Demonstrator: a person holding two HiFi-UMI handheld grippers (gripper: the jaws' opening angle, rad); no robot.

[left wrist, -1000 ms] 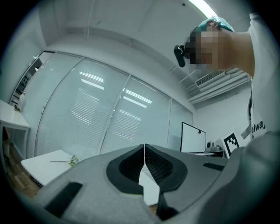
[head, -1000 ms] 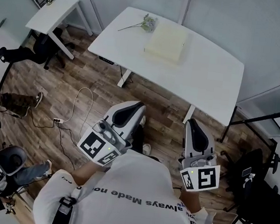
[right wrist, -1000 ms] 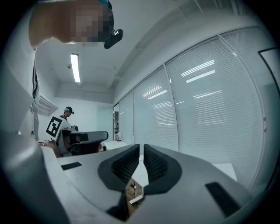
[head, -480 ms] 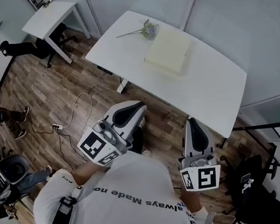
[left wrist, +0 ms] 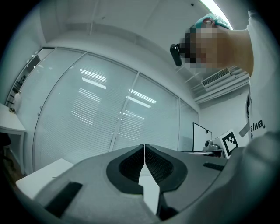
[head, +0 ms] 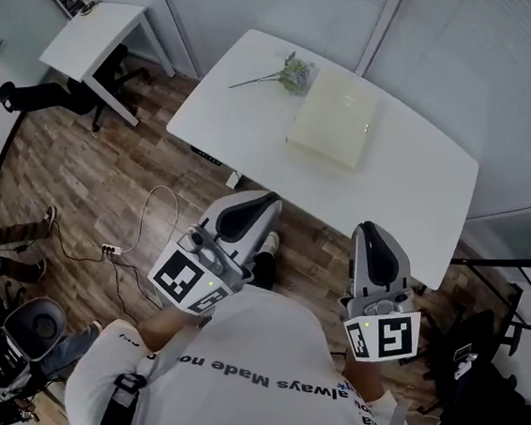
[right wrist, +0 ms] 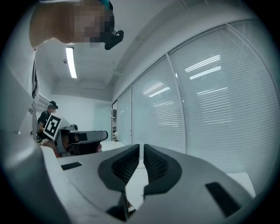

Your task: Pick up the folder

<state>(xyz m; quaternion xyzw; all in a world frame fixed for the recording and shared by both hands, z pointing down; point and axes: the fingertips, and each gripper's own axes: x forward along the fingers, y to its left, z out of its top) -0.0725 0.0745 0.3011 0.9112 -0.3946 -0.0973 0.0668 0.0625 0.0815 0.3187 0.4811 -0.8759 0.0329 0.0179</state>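
Folder: the pale folder [head: 337, 118] lies flat on the white worktop [head: 409, 189], upper centre of the head view, well apart from both grippers.
Left gripper: the left gripper [head: 268, 202] hangs over the wooden floor [head: 109, 172] at lower centre-left, short of the worktop's near edge. Its fingers [left wrist: 131, 162] are pressed together with nothing between them.
Right gripper: the right gripper [head: 369, 231] sits at lower centre-right, also short of that edge. Its fingers [right wrist: 124, 164] are drawn in to a bare slit and are empty.
Risk, closed approach: if the fingers reach the folder closed like this, they likely shove it across the smooth worktop rather than take it.
Risk, flat lie: the folder offers only a thin edge. A finger that fails to get beneath it probably skids over the cover or pinches just the top leaf.
Risk, neighbour: a flower sprig [head: 294, 71] lies just beside the folder's upper-left corner. A push from the near side could carry the folder into it, or toward the far edge.
Head view only: folder, sprig, worktop and both grippers together.
Gripper views only: how the fingers meet. Each view looks level at a blinded glass wall [left wrist: 109, 118], and neither shows the folder.
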